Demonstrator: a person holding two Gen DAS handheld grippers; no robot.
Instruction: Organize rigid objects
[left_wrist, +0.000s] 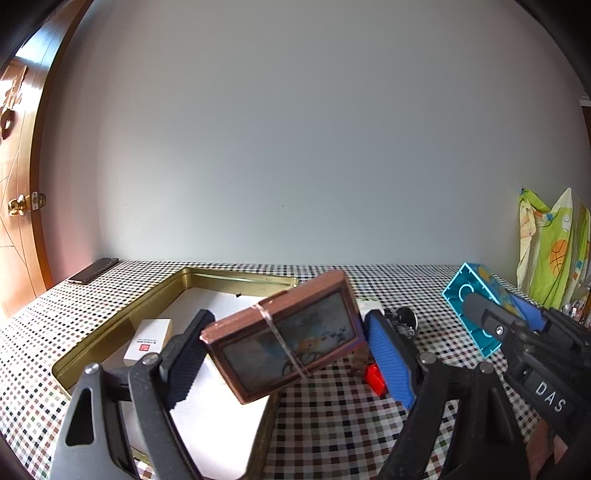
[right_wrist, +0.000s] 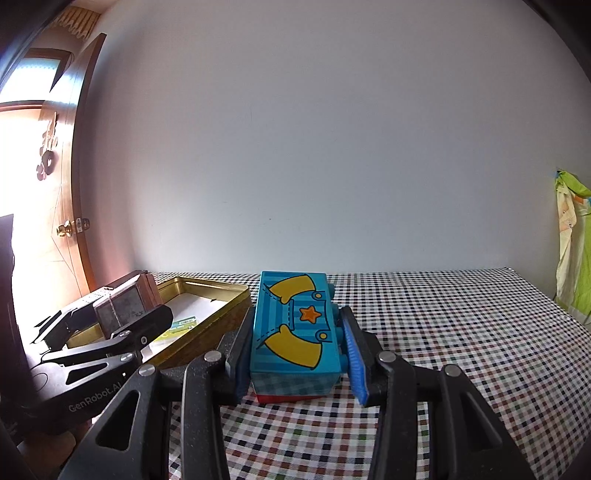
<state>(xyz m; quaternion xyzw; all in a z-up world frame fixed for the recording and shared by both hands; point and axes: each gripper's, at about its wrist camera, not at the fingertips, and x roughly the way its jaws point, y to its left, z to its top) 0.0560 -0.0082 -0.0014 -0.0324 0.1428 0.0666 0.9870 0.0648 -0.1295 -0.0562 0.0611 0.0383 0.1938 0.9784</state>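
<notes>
Gripping brown box (left_wrist: 284, 336) tilted, banded, picture front, in left gripper (left_wrist: 284, 354) over tin's 3 o'clock rim | right gripper (right_wrist: 295, 350) clamps blue block (right_wrist: 295, 325) | gold tin (left_wrist: 122, 317) holds white box (left_wrist: 147, 339), paper

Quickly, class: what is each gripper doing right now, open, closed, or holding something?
Left gripper: closed on the brown tin box, held tilted above the gold tray.
Right gripper: closed on the blue toy block.

Checkered tablecloth (right_wrist: 461, 332) under everything; wooden door (left_wrist: 18, 221) w/ brass knob (left_wrist: 18, 205) far left; bright printed cloth (left_wrist: 554, 251), maybe a bag, hanging far right.
</notes>
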